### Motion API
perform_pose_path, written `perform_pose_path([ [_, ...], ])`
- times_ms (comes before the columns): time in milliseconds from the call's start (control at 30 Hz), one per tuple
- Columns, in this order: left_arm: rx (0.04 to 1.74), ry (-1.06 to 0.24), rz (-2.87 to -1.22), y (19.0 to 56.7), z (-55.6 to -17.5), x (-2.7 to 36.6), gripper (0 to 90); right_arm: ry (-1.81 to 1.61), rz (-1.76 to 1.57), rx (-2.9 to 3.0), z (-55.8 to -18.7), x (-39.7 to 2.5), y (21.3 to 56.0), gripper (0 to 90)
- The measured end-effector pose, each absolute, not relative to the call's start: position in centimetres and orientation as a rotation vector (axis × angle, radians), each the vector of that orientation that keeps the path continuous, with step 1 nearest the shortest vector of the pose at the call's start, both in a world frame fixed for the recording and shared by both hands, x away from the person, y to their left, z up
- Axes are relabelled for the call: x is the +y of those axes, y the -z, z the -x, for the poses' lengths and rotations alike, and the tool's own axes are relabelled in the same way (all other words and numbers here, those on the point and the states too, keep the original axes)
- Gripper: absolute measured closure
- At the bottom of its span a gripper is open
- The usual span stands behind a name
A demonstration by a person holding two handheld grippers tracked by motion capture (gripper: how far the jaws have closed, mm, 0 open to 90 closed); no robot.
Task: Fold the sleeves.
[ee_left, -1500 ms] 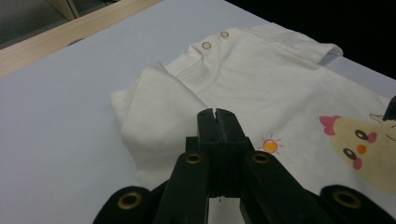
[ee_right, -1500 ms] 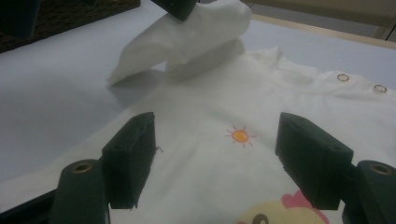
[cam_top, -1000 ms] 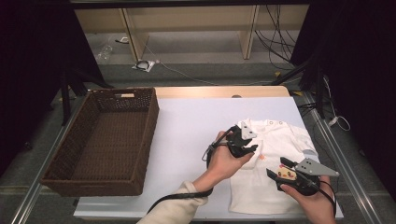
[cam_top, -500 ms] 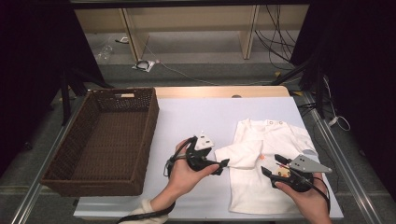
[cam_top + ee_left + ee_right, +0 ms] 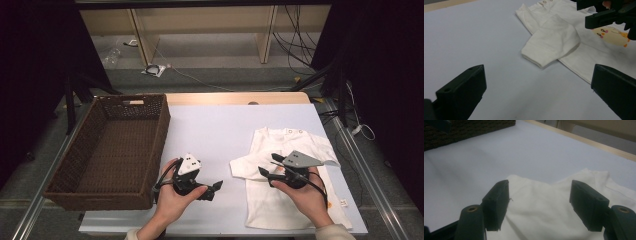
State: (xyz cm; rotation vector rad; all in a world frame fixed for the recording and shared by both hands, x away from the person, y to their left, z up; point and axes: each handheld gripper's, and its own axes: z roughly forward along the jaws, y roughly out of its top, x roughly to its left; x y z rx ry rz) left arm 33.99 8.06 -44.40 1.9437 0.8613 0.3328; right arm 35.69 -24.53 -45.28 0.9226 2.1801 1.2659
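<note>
So the little white shirt point(image 5: 292, 185) lies flat on the table's point(image 5: 220, 130) right side, left gripper point(image 5: 212, 189) beside it, right gripper point(image 5: 266, 170) over it, both jaws wide open, holding nothing

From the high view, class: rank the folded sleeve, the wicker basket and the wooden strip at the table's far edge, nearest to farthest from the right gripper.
1. Folded sleeve: just left of the right gripper, on the white shirt.
2. Wooden strip: along the table's far edge.
3. Wicker basket: far left, beyond the left gripper.
</note>
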Motion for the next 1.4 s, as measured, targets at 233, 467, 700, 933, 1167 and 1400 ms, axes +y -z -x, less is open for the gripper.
perform_pose_path([
  [233,0.857,-0.336,-1.942,44.3,-33.9,8.2,0.0,-1.248,-0.878,2.241,-38.1,-21.8,45.8,37.3],
  [467,0.852,-0.331,-1.948,44.5,-33.8,8.1,0.0,-1.196,-0.833,2.343,-40.1,-18.7,46.8,41.8],
  [700,0.86,-0.334,-1.959,44.7,-33.8,8.2,0.0,-1.125,-0.829,2.452,-41.7,-16.3,48.5,45.1],
  [933,0.86,-0.333,-1.956,44.7,-33.9,8.2,0.0,-1.077,-0.844,2.503,-42.2,-15.5,49.4,52.7],
  [1167,0.868,-0.338,-1.944,44.5,-34.0,8.5,0.0,-1.029,-0.793,2.512,-41.8,-15.0,49.4,71.3],
  [1400,0.87,-0.339,-1.936,44.5,-34.1,8.7,0.0,-1.03,-0.811,2.503,-42.0,-15.1,49.4,85.8],
])
